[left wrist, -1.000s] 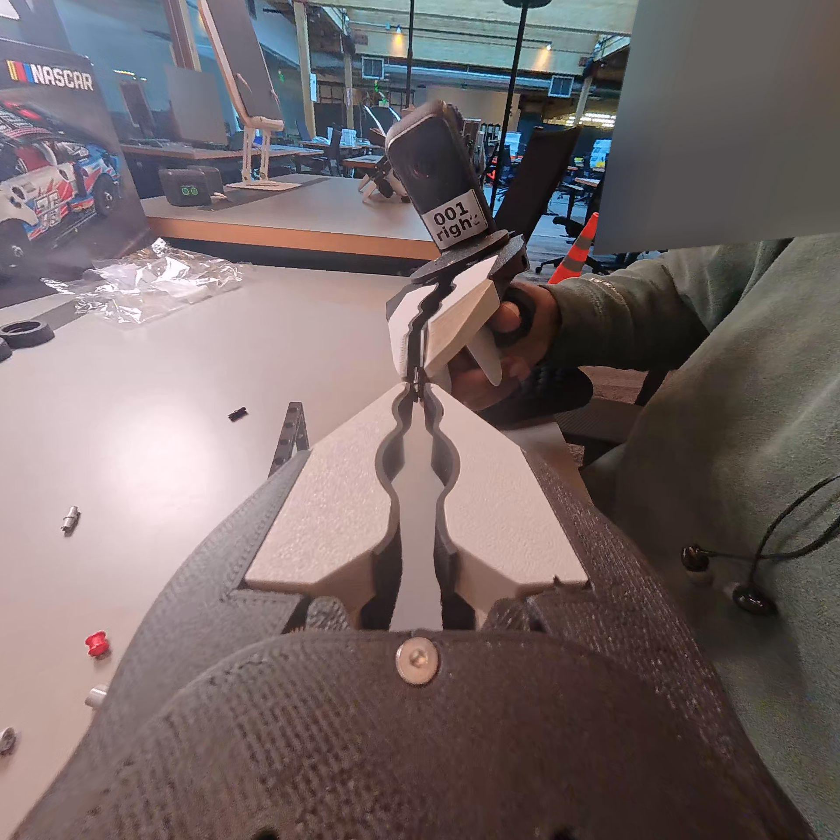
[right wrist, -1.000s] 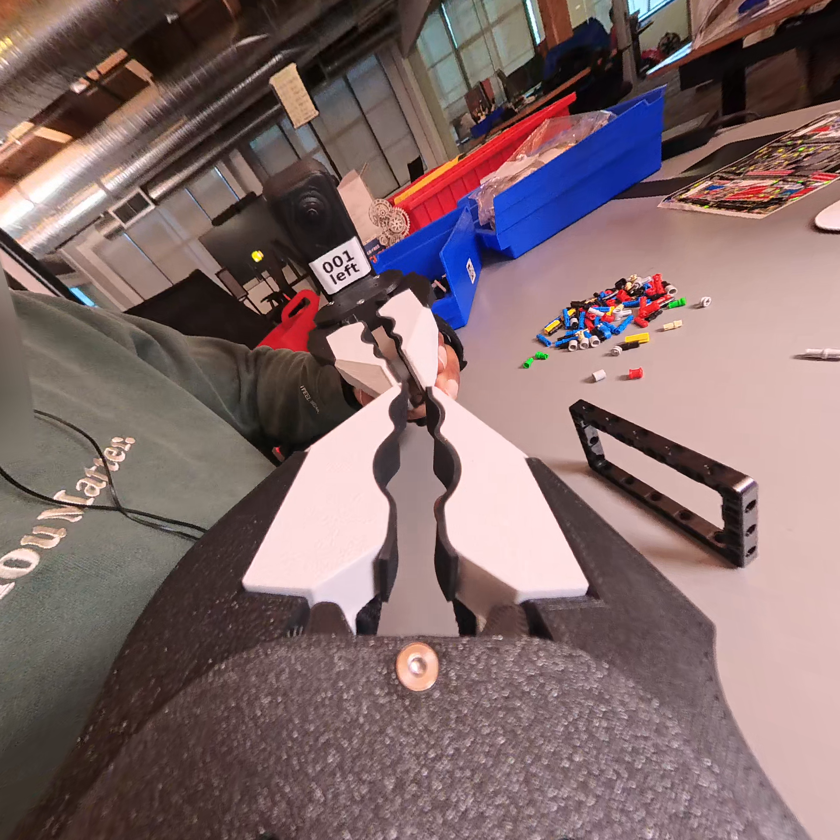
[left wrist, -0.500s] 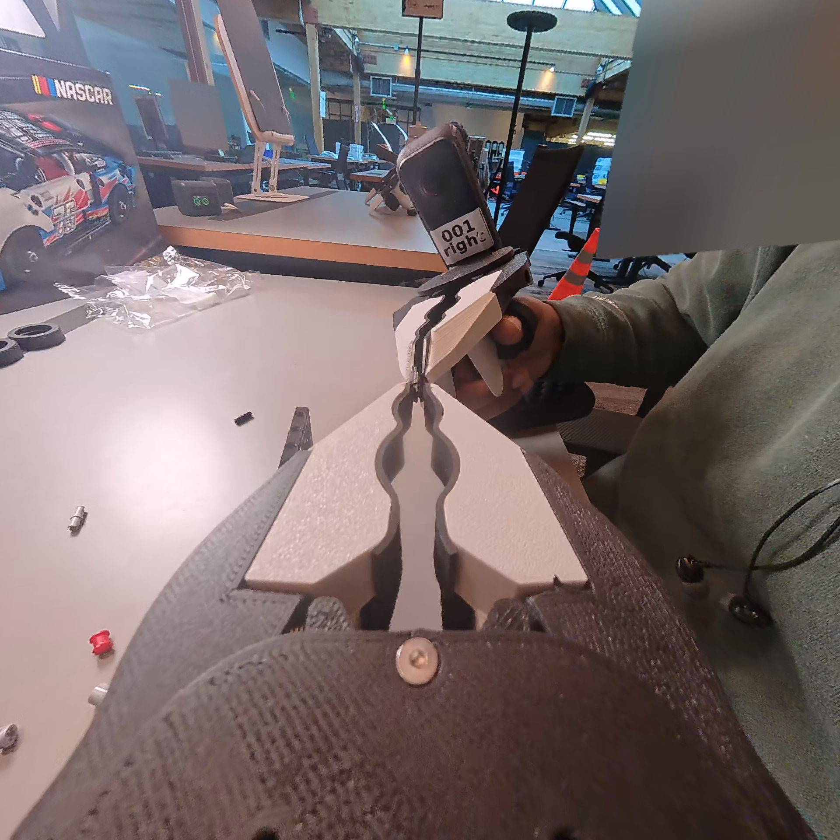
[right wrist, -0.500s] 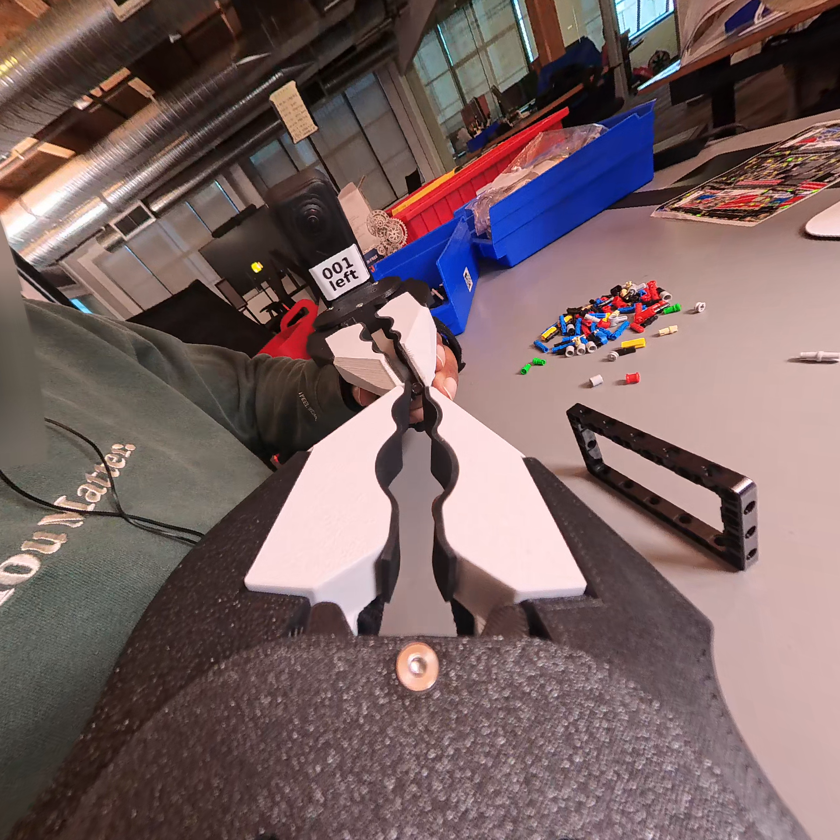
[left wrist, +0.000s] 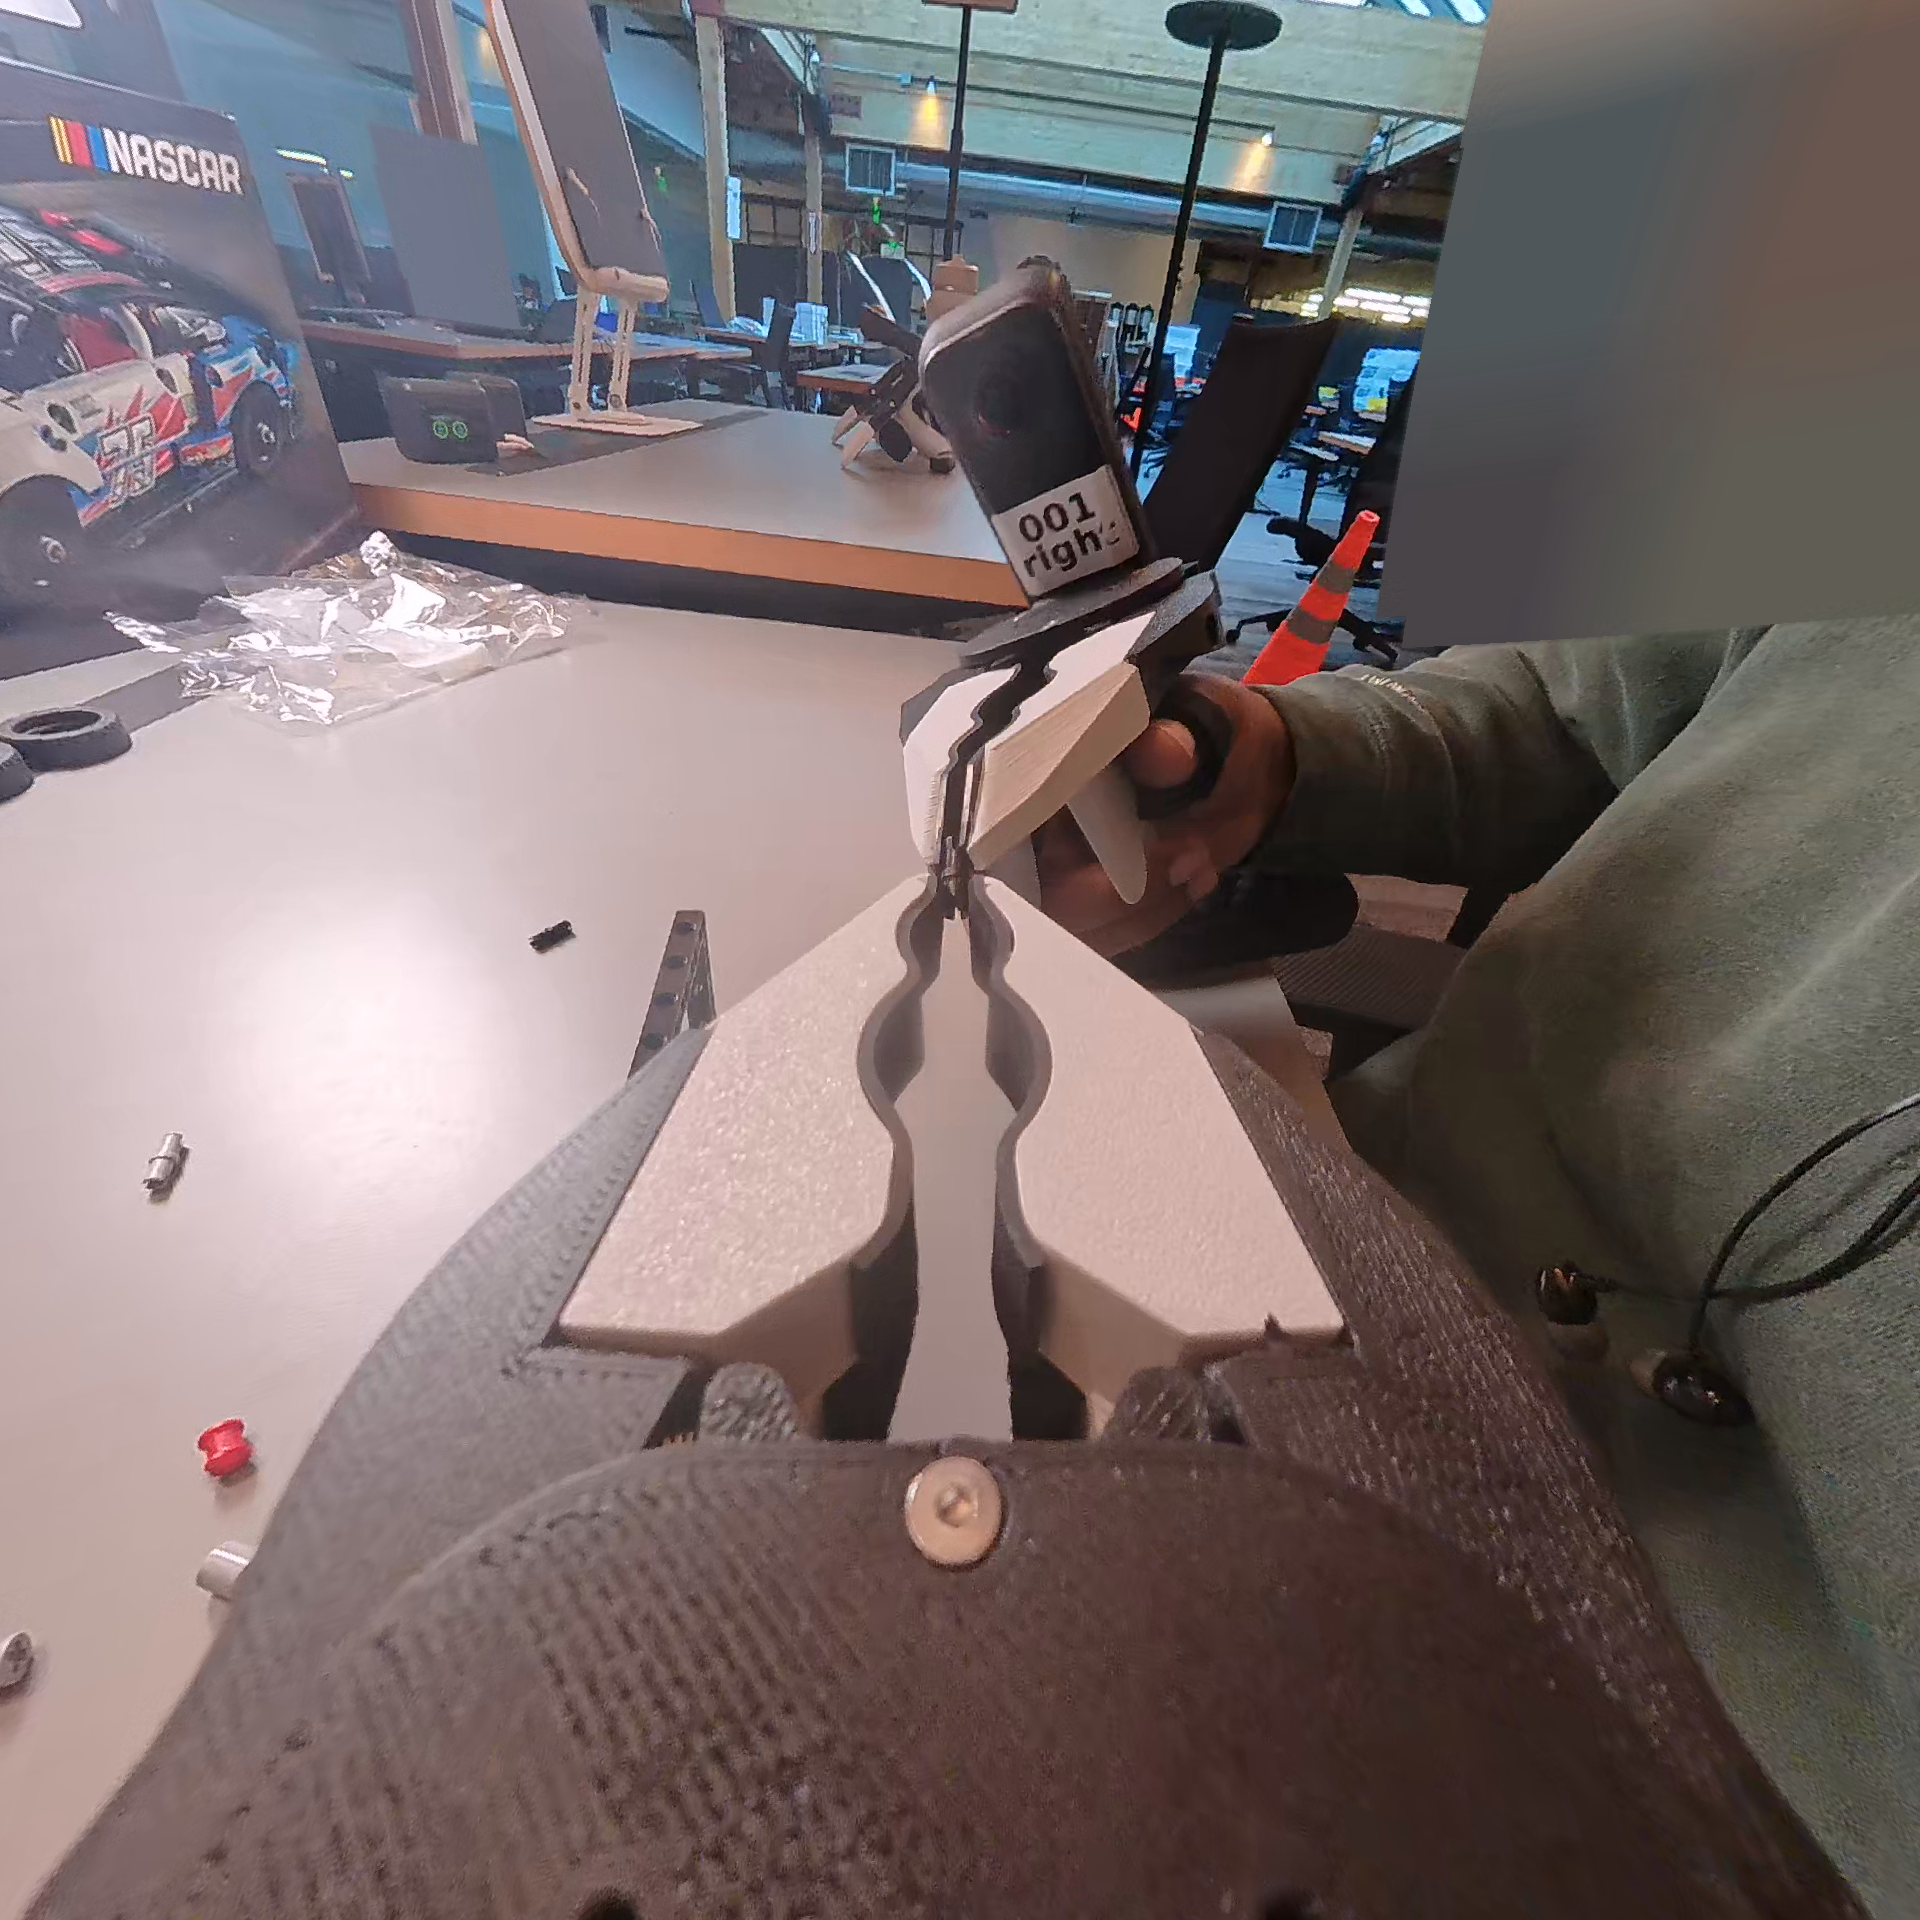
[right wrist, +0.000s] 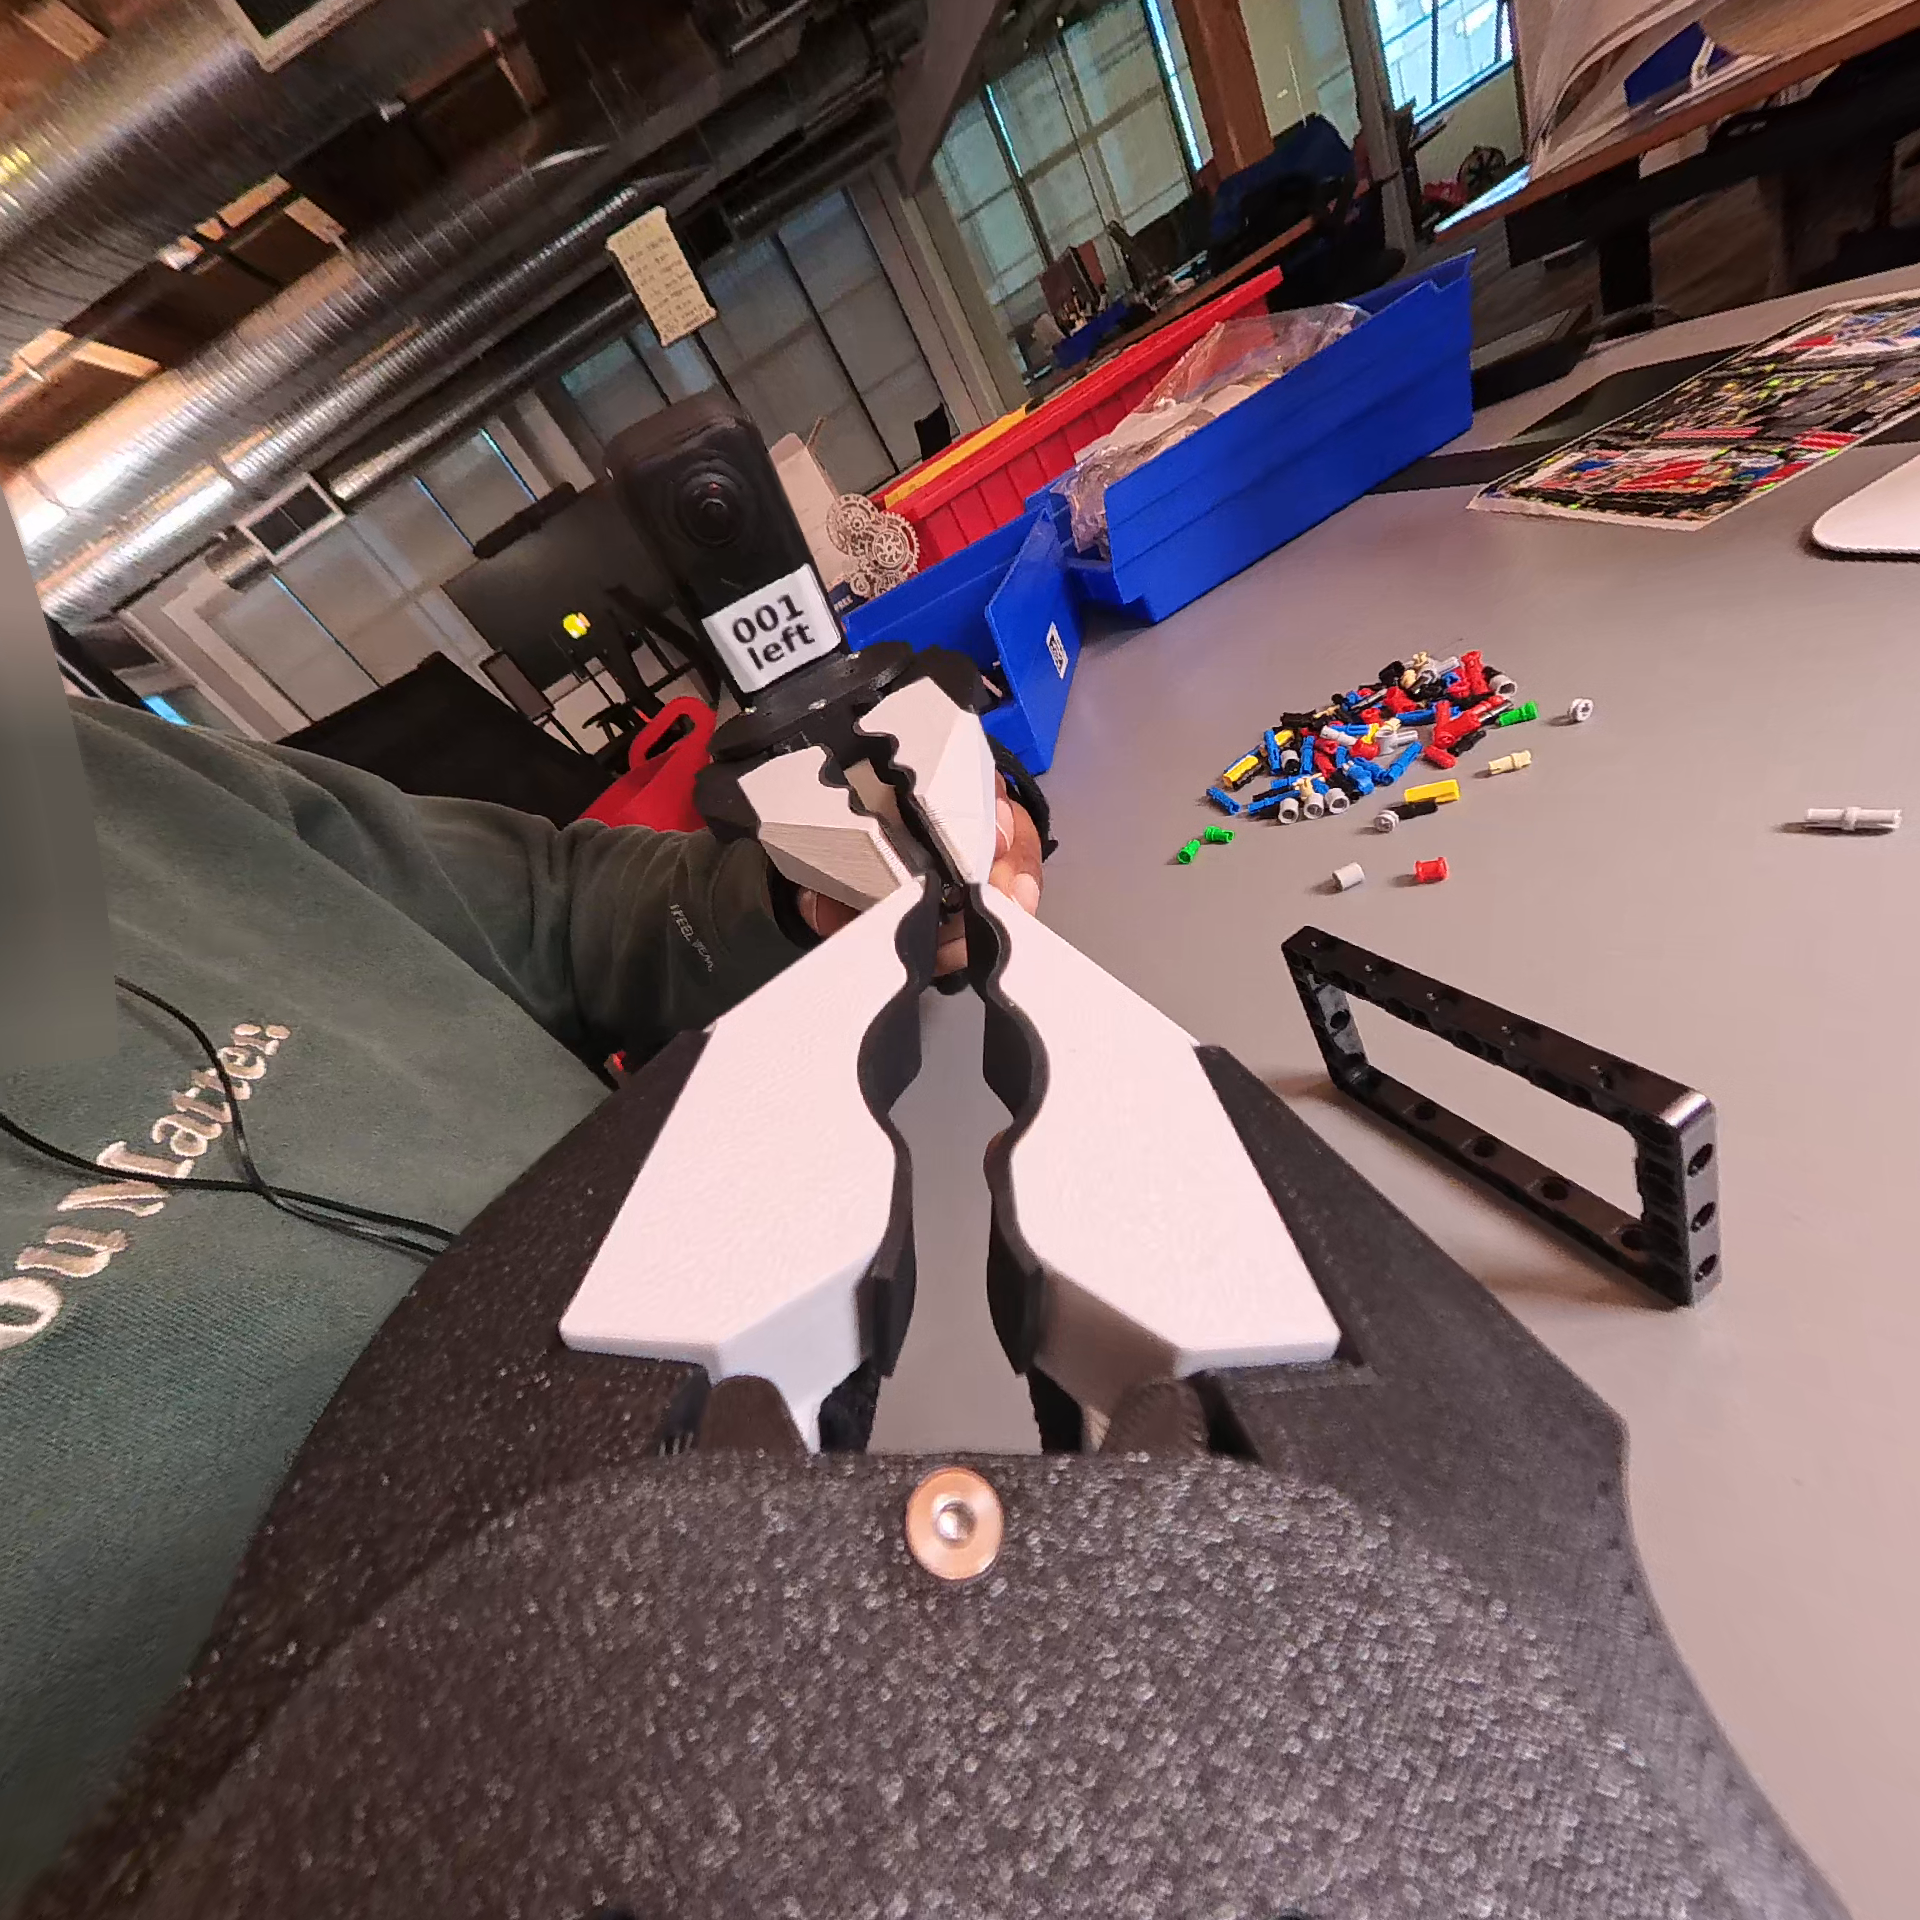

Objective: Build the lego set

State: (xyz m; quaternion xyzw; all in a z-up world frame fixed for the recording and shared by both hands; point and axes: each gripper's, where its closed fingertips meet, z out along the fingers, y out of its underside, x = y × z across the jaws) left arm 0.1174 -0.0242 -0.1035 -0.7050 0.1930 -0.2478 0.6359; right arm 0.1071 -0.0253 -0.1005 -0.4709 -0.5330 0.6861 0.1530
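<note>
My left gripper [left wrist: 948,902] and right gripper [right wrist: 940,896] meet tip to tip above the table's near edge, in front of the person's green sweatshirt. A small dark lego pin [left wrist: 951,881] sits between the touching tips, and both grippers look shut on it; it also shows in the right wrist view [right wrist: 948,906]. Most of the pin is hidden by the fingers. The right gripper [left wrist: 951,857] faces the left wrist view, and the left gripper [right wrist: 933,871] faces the right wrist view. A black rectangular lego frame [right wrist: 1496,1112] stands on its long edge on the grey table, apart from both grippers.
A pile of small coloured pieces [right wrist: 1371,743], blue bins [right wrist: 1247,499] and a printed sheet [right wrist: 1714,436] lie beyond the frame. The set's box [left wrist: 125,364], a plastic bag [left wrist: 343,634], a black tyre [left wrist: 62,738] and loose pins [left wrist: 163,1161] lie to the left. Only a small space, under 4 cm, lies between the two pairs of fingers.
Both grippers stay tip to tip on the small pin. The views have shifted only slightly; the frame and loose pieces have not moved.
</note>
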